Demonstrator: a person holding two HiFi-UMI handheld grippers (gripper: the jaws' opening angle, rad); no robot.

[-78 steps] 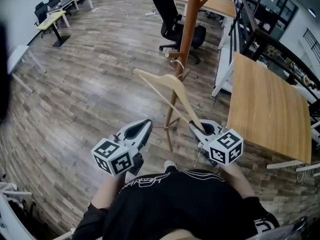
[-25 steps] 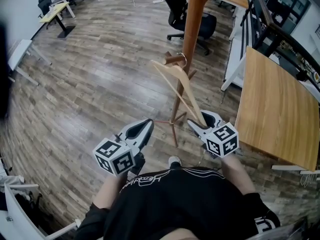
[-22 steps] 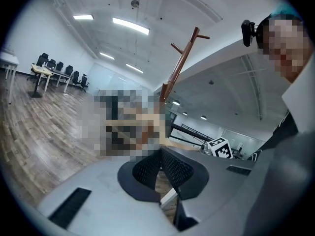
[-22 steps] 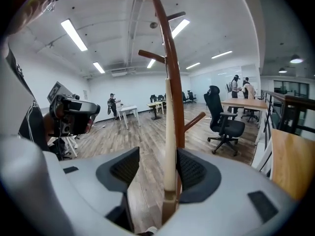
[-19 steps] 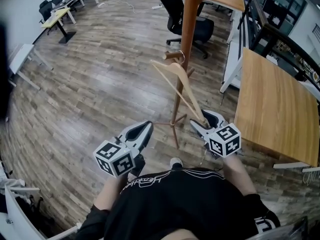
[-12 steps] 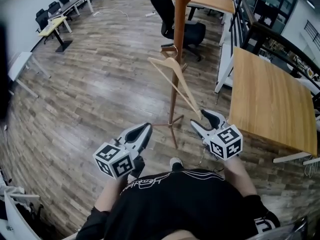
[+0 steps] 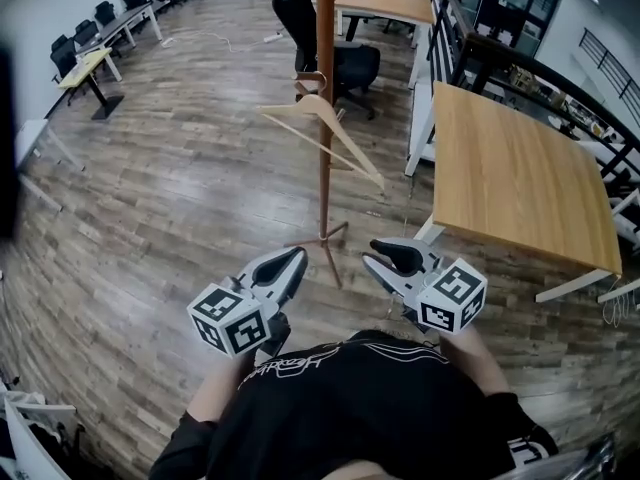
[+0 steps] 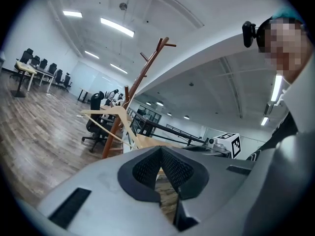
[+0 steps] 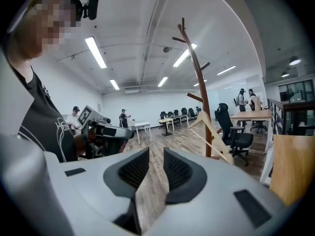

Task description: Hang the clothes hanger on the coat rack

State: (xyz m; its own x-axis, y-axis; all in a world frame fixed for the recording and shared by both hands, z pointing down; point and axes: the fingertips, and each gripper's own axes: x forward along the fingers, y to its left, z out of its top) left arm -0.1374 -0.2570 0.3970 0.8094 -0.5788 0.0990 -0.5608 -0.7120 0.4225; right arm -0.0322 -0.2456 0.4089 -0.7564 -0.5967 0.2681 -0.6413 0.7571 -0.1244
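Observation:
The light wooden clothes hanger hangs by its metal hook from a low peg on the brown coat rack, tilted, with its lower end free. The right gripper view shows the hanger beside the rack pole, and the left gripper view shows the same hanger and rack. My right gripper is well back from the hanger, its jaws apart and closing with nothing between them. My left gripper is held low to the left of the rack's base, pads together and empty.
A wooden table stands to the right of the rack, and a black office chair just behind it. The rack's splayed feet sit on the plank floor in front of my grippers. Desks and chairs line the far left.
My right gripper has let go of the hanger's lower end and drawn back from it. The hanger now hangs on the peg by itself. Both grippers have moved away from the rack.

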